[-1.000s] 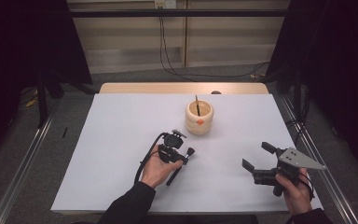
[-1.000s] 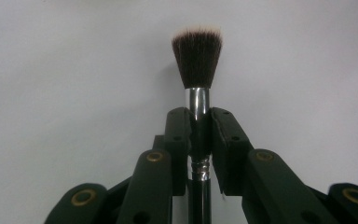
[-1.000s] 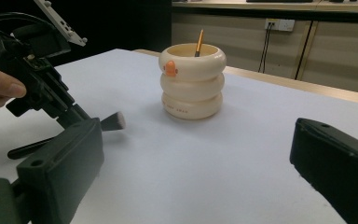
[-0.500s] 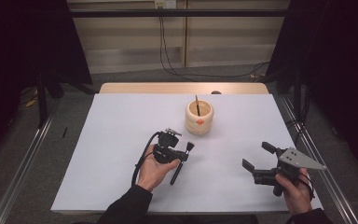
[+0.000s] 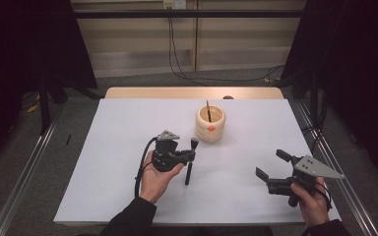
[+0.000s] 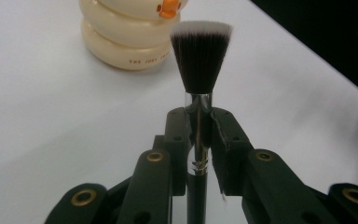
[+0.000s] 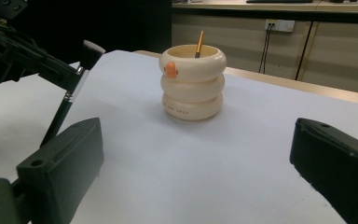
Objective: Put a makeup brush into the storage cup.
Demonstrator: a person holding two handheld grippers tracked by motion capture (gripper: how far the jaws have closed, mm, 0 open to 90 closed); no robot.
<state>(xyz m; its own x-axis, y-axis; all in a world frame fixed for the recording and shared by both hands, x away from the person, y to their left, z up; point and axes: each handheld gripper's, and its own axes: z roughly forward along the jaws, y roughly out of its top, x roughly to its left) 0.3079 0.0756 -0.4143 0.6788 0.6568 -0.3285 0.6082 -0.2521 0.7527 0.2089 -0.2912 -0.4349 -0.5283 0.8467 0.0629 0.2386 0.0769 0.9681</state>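
A makeup brush (image 5: 189, 167) with a black handle and a dark, white-tipped head (image 6: 200, 60) is clamped at its metal collar by my left gripper (image 5: 193, 156), which is shut on it. The brush hangs steeply over the white table, head up, just left of a cream ringed holder (image 5: 210, 125) with an orange beak mark (image 7: 170, 70). An orange-handled stick (image 7: 199, 44) stands inside the holder. My right gripper (image 5: 271, 163) is open near the front right, with nothing between its jaws, and faces the holder (image 7: 193, 86).
The white table sheet (image 5: 103, 162) ends at a wooden strip (image 5: 152, 92) at the back. Metal rails (image 5: 24, 172) run along both sides. Cables hang against the back wall. A small dark object (image 5: 228, 97) lies on the wooden strip behind the holder.
My left gripper has swung the brush to a steeper angle, its head moving away from me and closer to the holder. The right gripper has stayed put.
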